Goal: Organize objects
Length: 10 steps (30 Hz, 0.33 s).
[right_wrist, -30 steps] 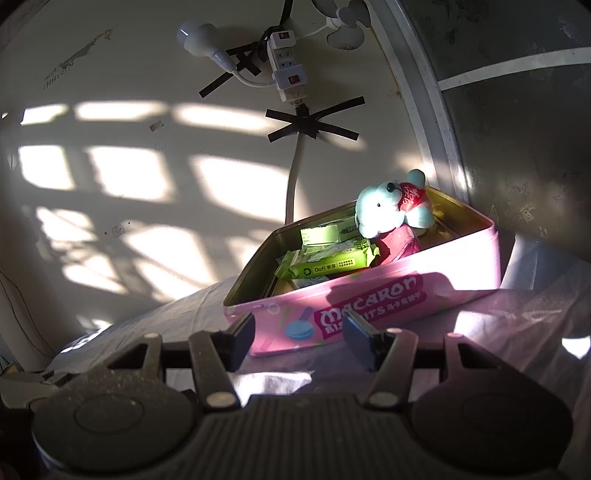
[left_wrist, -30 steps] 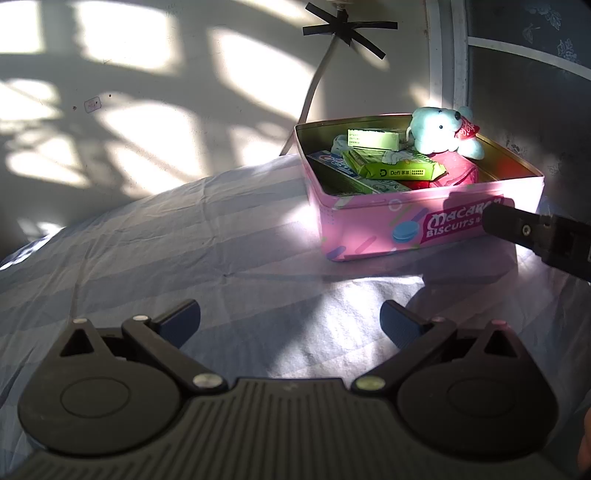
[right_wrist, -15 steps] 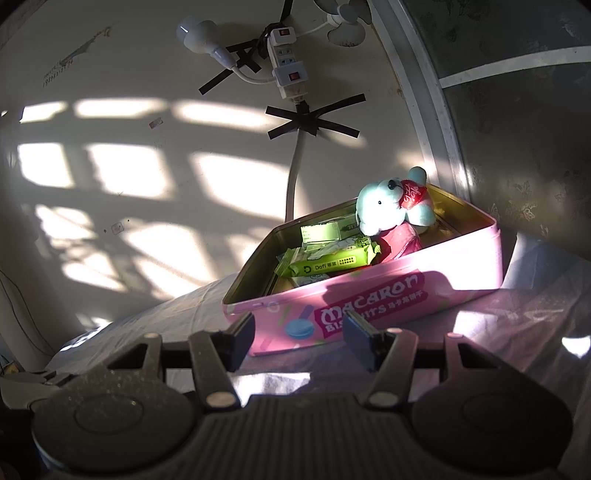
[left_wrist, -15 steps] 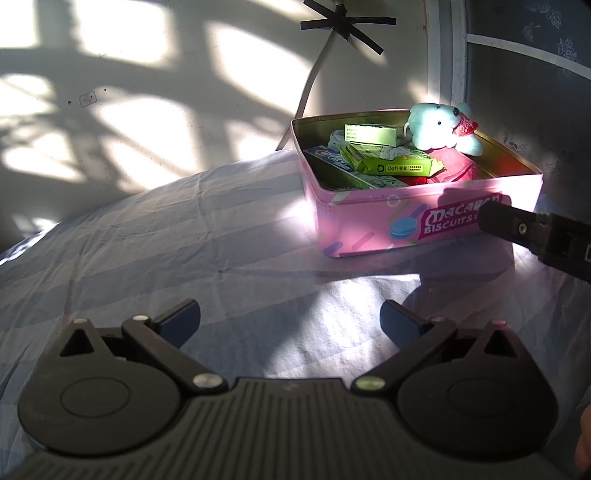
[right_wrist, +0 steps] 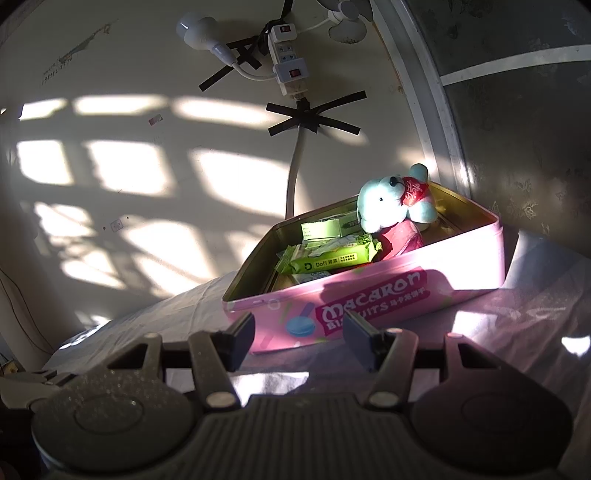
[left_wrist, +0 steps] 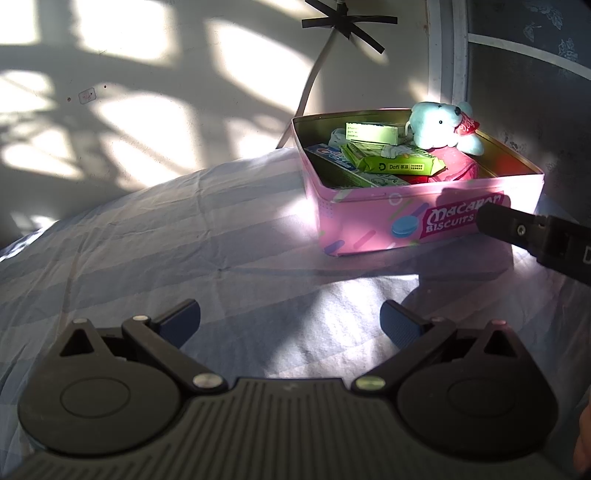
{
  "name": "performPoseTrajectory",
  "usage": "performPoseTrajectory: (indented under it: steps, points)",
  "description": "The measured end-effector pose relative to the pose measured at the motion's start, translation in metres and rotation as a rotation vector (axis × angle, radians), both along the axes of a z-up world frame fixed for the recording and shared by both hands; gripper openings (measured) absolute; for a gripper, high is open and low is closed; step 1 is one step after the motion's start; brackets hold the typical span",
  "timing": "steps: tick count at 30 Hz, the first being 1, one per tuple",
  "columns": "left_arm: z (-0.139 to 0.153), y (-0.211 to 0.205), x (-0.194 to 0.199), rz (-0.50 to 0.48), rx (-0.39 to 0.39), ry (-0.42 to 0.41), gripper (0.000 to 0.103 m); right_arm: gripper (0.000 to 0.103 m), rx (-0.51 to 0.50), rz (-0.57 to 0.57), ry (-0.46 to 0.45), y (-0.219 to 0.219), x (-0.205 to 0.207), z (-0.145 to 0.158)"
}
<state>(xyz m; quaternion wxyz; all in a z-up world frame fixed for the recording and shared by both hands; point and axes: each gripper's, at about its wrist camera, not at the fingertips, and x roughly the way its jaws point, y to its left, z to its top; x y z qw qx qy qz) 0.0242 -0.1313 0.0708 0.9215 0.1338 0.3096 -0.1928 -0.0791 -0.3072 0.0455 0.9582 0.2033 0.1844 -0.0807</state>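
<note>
A pink Macaron biscuit tin stands open on the striped bed sheet. Inside lie a white plush bear with a red scarf, a green Dafi packet, a pale green box, a toothpaste box and a pink packet. My left gripper is open over bare sheet, well short of the tin. My right gripper is open with nothing between its fingers, just in front of the tin's near wall; one finger shows in the left wrist view.
The striped sheet slopes away to the left. Behind the tin is a sunlit wall with a white cable taped by black strips, a power strip and a bulb. A dark panel stands at the right.
Both grippers have kept their place and opening. In the left wrist view the tin sits very slightly higher in the picture than a second ago.
</note>
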Motion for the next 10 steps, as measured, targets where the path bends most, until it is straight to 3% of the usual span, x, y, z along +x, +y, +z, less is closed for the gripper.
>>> performPoseTrajectory:
  steps: [10]
  points:
    - [-0.0007, 0.0026, 0.0005, -0.030, -0.014, -0.011, 0.103, 0.055, -0.009, 0.009, 0.008, 0.0021, 0.0028, -0.0002]
